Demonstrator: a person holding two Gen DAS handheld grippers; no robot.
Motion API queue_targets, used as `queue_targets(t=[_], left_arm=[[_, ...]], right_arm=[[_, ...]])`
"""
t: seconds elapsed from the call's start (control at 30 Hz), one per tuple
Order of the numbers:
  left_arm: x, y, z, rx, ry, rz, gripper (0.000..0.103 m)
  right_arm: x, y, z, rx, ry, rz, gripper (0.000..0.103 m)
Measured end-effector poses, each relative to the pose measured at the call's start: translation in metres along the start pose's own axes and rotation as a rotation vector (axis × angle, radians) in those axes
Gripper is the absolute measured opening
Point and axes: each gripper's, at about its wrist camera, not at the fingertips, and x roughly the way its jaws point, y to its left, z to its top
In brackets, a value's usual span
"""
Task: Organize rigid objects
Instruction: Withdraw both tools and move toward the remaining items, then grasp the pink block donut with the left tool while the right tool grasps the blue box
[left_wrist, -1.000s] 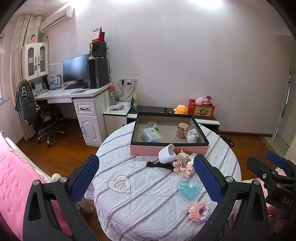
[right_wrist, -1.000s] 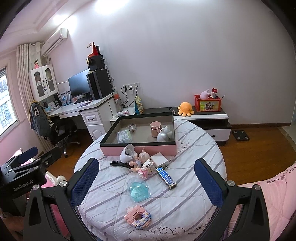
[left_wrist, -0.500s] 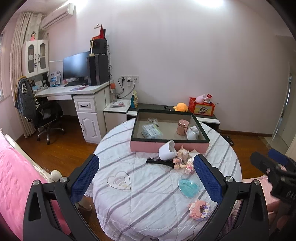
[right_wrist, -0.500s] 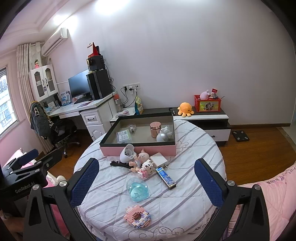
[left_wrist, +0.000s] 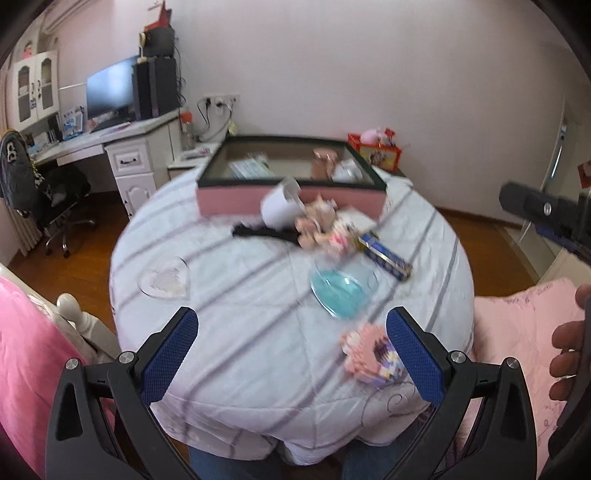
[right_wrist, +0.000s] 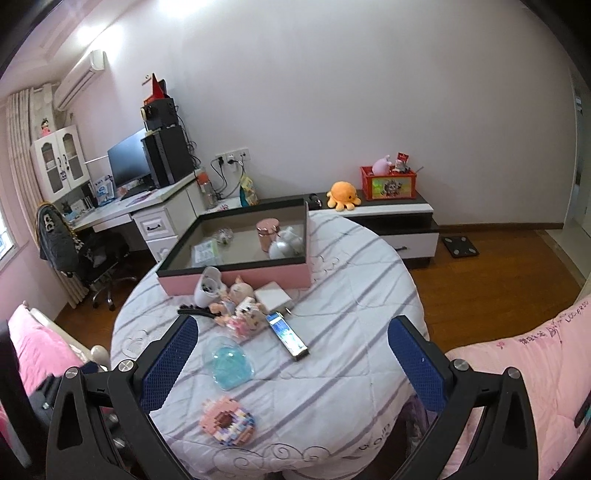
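Both tools wide open and empty: left gripper (left_wrist: 291, 347) low over the near edge of the round table (right_wrist: 354, 280), right gripper (right_wrist: 291, 349) higher and further back, nothing between the jaws of either. Probably an approach to a first pick, with loose pieces scattered on the striped cloth and the pink tray (right_wrist: 236, 278) at the far side as the likely destination. Nearest candidate: the pink block donut (right_wrist: 227, 424), close to the near edge. Just beyond it, the clear blue-tinted dish (right_wrist: 231, 363); to its right, the long blue box (right_wrist: 287, 334). Best taken one piece at a time, nearest first, jaws squared across the narrow side and lowered straight down; block models likely to shed pieces under a hard squeeze. Further off, hard against the tray's near wall, a tight cluster: tipped white cup (right_wrist: 207, 286), small doll (right_wrist: 236, 295), block figure (right_wrist: 246, 314), white flat box (right_wrist: 273, 295), black comb (right_wrist: 195, 312). Better left until the open pieces are cleared, to avoid knocking neighbours. Tray contents: a rose-coloured jar (right_wrist: 266, 234), a pale rounded figure (right_wrist: 284, 245) beside it, a flat packet (right_wrist: 205, 253) at the left, a small wrapped item (right_wrist: 223, 236) toward the far wall. Plenty of bare floor in the middle.
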Motion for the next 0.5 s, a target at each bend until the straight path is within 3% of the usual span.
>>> queue_targets(t=[0.2,0.37,0.5], left_arm=[[0.019,-0.023,-0.016,-0.01,0.046,0.018,0.103],[0.034,-0.053,-0.032,0.029,0.09,0.01,0.103],[0.053,-0.064,-0.035,0.043,0.113,0.047,0.103]], right_arm=[[0.019,-0.013,-0.023,-0.026,0.064,0.005,0.103],[0.025,-0.047,-0.034,0.038,0.088,-0.002,0.103],[0.026,-0.063,-0.037,0.059,0.092,0.003,0.103]])
